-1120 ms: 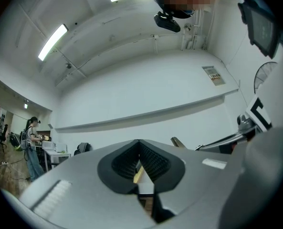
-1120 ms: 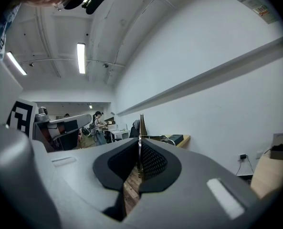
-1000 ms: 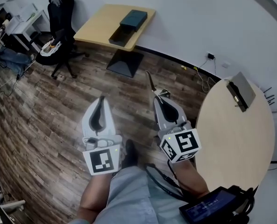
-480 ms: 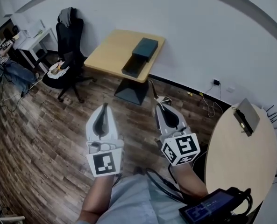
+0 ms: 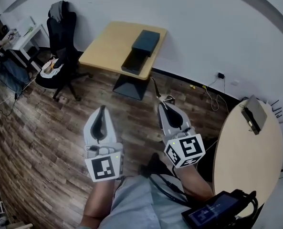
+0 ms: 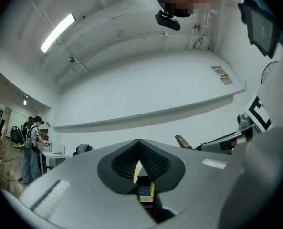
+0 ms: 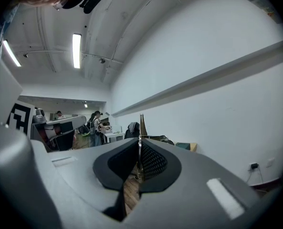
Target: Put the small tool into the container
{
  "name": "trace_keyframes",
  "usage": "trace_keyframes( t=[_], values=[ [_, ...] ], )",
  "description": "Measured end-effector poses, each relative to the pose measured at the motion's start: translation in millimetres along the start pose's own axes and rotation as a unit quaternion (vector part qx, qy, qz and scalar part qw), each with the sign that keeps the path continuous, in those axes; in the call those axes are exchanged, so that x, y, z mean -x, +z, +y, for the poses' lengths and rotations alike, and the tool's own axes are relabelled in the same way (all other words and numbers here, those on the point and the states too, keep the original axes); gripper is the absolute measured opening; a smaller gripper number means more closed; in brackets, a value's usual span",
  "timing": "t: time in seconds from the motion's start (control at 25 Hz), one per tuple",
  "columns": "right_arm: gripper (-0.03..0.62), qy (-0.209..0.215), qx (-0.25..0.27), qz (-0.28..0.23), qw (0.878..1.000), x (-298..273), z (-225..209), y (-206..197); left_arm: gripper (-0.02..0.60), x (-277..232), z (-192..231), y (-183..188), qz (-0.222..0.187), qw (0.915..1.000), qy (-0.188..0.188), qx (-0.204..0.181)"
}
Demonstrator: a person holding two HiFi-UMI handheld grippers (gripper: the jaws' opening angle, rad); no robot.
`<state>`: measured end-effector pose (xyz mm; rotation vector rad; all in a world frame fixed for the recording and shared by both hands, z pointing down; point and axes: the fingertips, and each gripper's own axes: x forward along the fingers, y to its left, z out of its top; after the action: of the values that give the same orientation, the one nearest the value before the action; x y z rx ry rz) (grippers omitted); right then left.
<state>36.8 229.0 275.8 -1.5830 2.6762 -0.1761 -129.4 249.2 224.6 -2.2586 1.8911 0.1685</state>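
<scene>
Over wood floor [image 5: 60, 123], right claw [image 5: 163, 104] still pinching small tool [image 5: 155, 86], left claw [image 5: 102, 108] still closed, empty

Square table [image 5: 108, 46]: container [image 5: 134, 61] on it | office chair [image 5: 61, 37] left of it | round table [image 5: 248, 166] right of it, nearer

A dark container [image 5: 134, 62] and a box [image 5: 146, 41] are lying on the square wooden table [image 5: 108, 49]; a grey device [image 5: 254, 113] is resting on the round table [image 5: 246, 166]
</scene>
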Motion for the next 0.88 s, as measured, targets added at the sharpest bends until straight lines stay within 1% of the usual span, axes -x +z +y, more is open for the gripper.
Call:
trace_keyframes(
  t=[0.2, 0.32, 0.4, 0.6, 0.8, 0.88],
  values=[
    [0.006, -0.009, -0.013, 0.020, 1.000, -25, -18, -19, 0.011, -27, 4, -31, 0.020, 0.9997, -0.010, -0.012],
    [0.006, -0.015, -0.021, 0.024, 0.999, -46, -37, -27, 0.011, -55, 3, -43, 0.017, 0.9995, -0.016, -0.021],
    [0.006, -0.017, -0.026, 0.023, 0.999, -65, -50, -29, 0.011, -76, 3, -51, 0.024, 0.9992, -0.021, -0.023],
    [0.006, -0.022, -0.039, 0.021, 0.999, -116, -85, -26, 0.011, -139, 5, -64, 0.033, 0.9984, -0.033, -0.033],
    [0.006, -0.031, -0.046, 0.014, 0.998, -160, -120, -15, 0.011, -197, 6, -68, 0.030, 0.9977, -0.044, -0.041],
    [0.006, -0.032, -0.045, 0.012, 0.998, -176, -130, -10, 0.011, -218, 6, -68, 0.030, 0.9978, -0.046, -0.038]
  ],
)
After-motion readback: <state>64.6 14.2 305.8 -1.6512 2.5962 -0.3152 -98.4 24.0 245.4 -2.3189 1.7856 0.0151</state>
